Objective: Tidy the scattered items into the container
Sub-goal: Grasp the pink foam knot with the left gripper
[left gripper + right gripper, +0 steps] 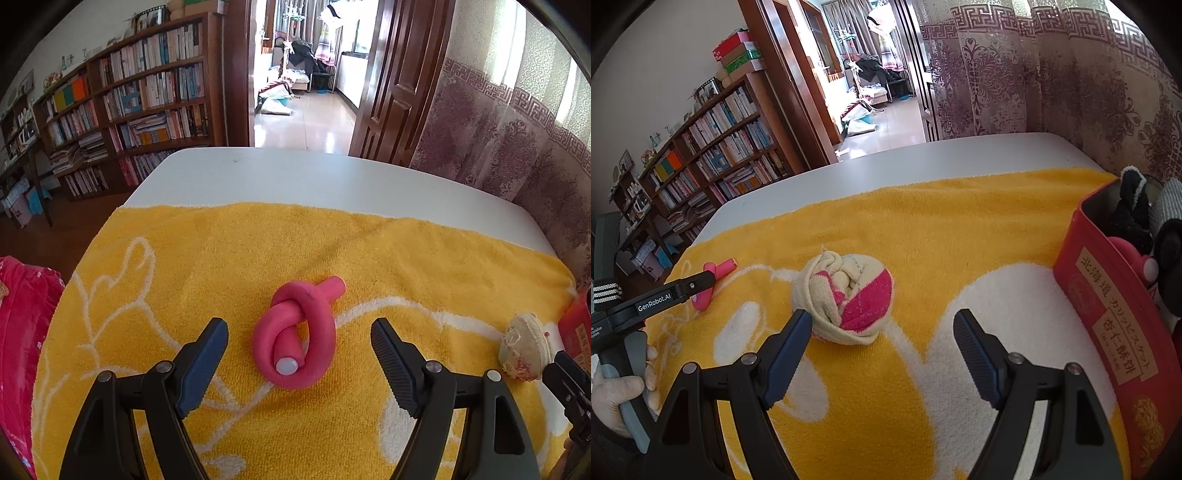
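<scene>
The knotted pink foam curler (295, 332) lies on the yellow towel (229, 251) just ahead of the left gripper (299, 343), jaws wide and empty, which should straddle the knot squarely, while the rolled sock (846, 299) sits before the equally wide, empty right gripper (882, 339), the red tin (1108, 332) to its right.

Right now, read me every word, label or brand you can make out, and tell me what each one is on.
"GenRobot.AI": white print on the arm of the left claw, seen from the right wrist view.
"北海道": top of the cream label on the red tin; the smaller lines below it are too skewed to read surely.
Book spines on the bookshelf: too small to read.
</scene>
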The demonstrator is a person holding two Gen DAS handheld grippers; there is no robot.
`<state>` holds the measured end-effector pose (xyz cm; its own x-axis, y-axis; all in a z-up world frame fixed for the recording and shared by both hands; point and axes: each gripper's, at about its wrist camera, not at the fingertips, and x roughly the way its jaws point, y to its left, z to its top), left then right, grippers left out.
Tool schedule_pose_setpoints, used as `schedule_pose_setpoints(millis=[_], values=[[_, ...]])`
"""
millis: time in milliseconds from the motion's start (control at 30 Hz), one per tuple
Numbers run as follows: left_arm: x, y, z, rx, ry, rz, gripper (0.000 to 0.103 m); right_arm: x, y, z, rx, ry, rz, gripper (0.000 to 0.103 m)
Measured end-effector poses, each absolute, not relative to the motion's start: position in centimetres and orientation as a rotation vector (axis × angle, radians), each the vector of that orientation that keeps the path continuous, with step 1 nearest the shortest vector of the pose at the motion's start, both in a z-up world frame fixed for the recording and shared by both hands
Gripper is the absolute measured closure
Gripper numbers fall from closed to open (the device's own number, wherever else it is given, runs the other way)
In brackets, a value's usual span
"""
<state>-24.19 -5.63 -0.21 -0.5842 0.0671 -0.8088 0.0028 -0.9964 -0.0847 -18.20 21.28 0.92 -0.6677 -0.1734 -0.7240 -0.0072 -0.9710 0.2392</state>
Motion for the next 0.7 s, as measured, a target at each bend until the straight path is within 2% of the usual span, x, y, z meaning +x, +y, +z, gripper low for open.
schedule_pose_setpoints(millis=[133, 233, 300, 367, 467, 700], values=[[-24.7, -5.4, -1.3, -1.424, -0.12, 2.744, 0.022, -18.1, 20.9, 0.9, 1.225, -0.308, -2.771, 0.021], [-24.7, -5.4, -1.9, -1.42, -0.107, 2.747, 0.033, -18.2, 20.7, 0.8, 1.228, -0.288, -2.768, 0.021], [-24.7, -5.4, -1.9, -1.409, -0.116, 2.747, 0.034, -18.4, 20.6, 0.7, 1.234, -0.289, -2.762, 0.021], [-24.6, -5.7, -1.8, -1.403, -0.121, 2.756, 0.046, -18.7, 20.5, 0.6, 1.242, -0.288, -2.757, 0.021], [-24.6, -6.0, -1.8, -1.396, -0.143, 2.762, 0.049, -19.3, 20.3, 0.6, 1.247, -0.285, -2.751, 0.021], [-24.6, -5.9, -1.8, -1.407, -0.109, 2.767, 0.049, -20.6, 18.7, 0.6, 1.249, -0.224, -2.75, 0.021]])
